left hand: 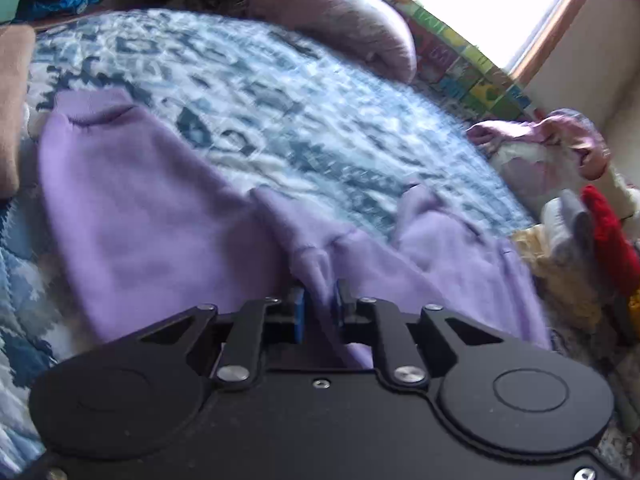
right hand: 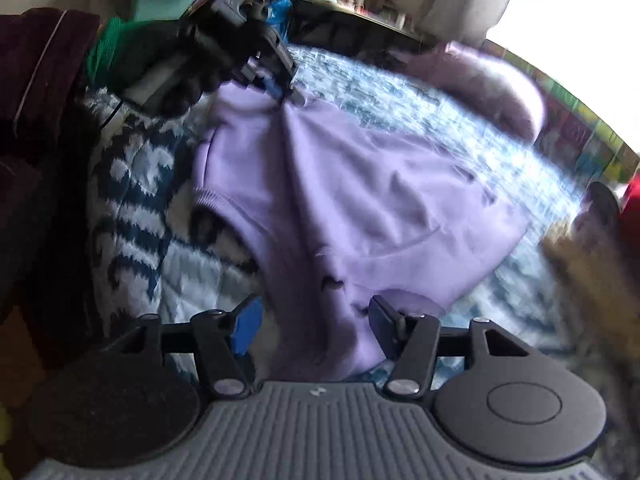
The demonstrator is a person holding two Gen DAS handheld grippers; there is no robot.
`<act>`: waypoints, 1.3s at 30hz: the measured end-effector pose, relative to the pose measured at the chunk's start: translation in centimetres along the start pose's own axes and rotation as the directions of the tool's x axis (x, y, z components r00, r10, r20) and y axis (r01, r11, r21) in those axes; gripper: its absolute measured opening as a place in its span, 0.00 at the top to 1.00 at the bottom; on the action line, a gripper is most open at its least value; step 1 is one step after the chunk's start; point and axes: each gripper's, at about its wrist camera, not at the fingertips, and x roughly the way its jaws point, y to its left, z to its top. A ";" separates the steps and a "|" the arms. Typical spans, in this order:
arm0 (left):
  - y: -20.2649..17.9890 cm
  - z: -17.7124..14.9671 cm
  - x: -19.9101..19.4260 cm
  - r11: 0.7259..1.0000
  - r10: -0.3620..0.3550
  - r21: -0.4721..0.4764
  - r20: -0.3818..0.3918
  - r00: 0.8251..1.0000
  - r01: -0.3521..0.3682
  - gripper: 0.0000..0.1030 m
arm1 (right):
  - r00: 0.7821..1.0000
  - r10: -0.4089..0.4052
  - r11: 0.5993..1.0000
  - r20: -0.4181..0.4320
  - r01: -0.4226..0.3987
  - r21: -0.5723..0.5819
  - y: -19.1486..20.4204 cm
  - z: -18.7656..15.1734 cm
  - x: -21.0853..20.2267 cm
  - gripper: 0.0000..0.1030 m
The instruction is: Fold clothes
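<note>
- Soft lilac knit sweatshirt [right hand: 352, 200] lies partly spread on the blue-and-white patterned quilted bedspread [left hand: 280, 92], filling the centre of both views; a ribbed cuff or neck opening shows at upper left of the left wrist frame.
- Left gripper [left hand: 319, 300]: blue-padded fingers clenched on a bunched fold of the lilac fabric at lower centre of its own frame. The right wrist view shows the same gripper [right hand: 280, 90] at upper centre, pinching the garment's far edge, fabric tented up toward it.
- Right gripper [right hand: 314, 322]: fingers spread wide, released, with a ridge of the sweatshirt running between them at lower centre; no grasp made so far.
- Background: mauve plush pillow [left hand: 360, 28] at upper centre, a heap of other clothes [left hand: 592, 216] with a red knit item at right edge. Both frames motion-blurred.
- Judgement: step in hand looks like securing a second corner before lifting to fold.
- To do it well: close the right fingers on a single hem edge, not the thick ridge; keep the left pinch firm; pull both points evenly taut so the panel flattens before folding over.
- Risk: uneven tension would drag wrinkles across the body.
</note>
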 end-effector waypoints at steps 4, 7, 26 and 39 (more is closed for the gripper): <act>-0.7 0.4 -1.5 0.997 0.076 0.010 -0.011 0.997 -0.076 0.85 | 1.000 0.006 1.000 -0.023 -0.007 -0.030 0.3 -0.5 0.3 0.36; -2.3 -0.1 -4.3 0.988 0.128 0.080 0.056 0.990 -0.132 0.85 | 1.000 0.010 1.000 0.021 -0.010 -0.009 -0.4 -0.1 -1.1 0.42; -27.3 -4.3 15.2 0.746 -0.106 0.601 -0.317 0.943 0.286 0.85 | 0.998 0.026 0.996 0.063 -0.031 0.084 -0.5 0.6 2.3 0.22; -7.4 0.0 -2.6 0.946 -0.019 0.324 -0.045 0.999 0.033 0.62 | 0.994 -0.073 0.993 0.078 0.065 0.097 -2.0 0.2 -0.7 0.42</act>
